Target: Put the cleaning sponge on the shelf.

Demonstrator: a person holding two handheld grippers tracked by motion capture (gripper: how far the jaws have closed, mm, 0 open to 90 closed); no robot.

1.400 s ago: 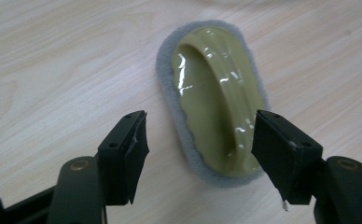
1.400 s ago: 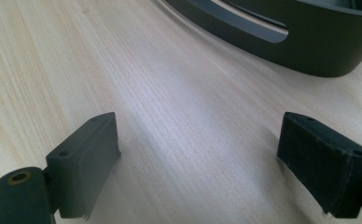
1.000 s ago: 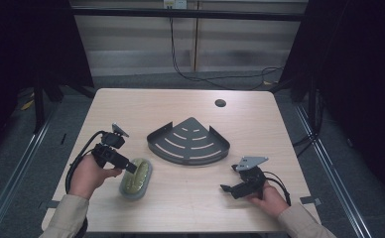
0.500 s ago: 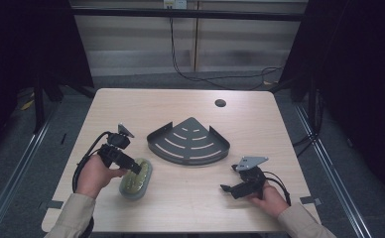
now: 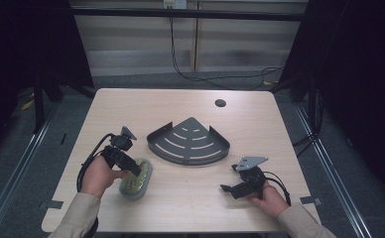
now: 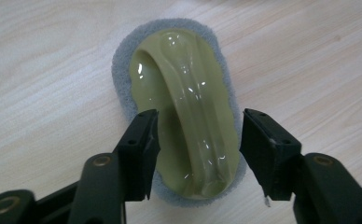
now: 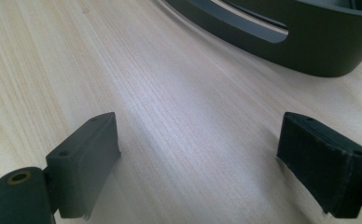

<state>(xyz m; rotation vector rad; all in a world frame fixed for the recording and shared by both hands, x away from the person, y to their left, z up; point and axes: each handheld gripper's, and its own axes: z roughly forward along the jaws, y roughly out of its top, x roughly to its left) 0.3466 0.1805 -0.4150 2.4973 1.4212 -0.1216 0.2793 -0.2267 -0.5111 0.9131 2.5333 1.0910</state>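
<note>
Left gripper straddled the scrubbing pad lying on the counter, jaws just closing, not yet pressing. Right gripper rested wide open, near the corner shelf.

Left claw angled down near left, jaws part-closed and just been closing. Right claw low near right, jaws wide apart.

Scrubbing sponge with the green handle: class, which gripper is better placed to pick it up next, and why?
Left. The left gripper already straddles the scrubbing sponge, its jaws just closing in. The right gripper rests open, far across the table.
</note>
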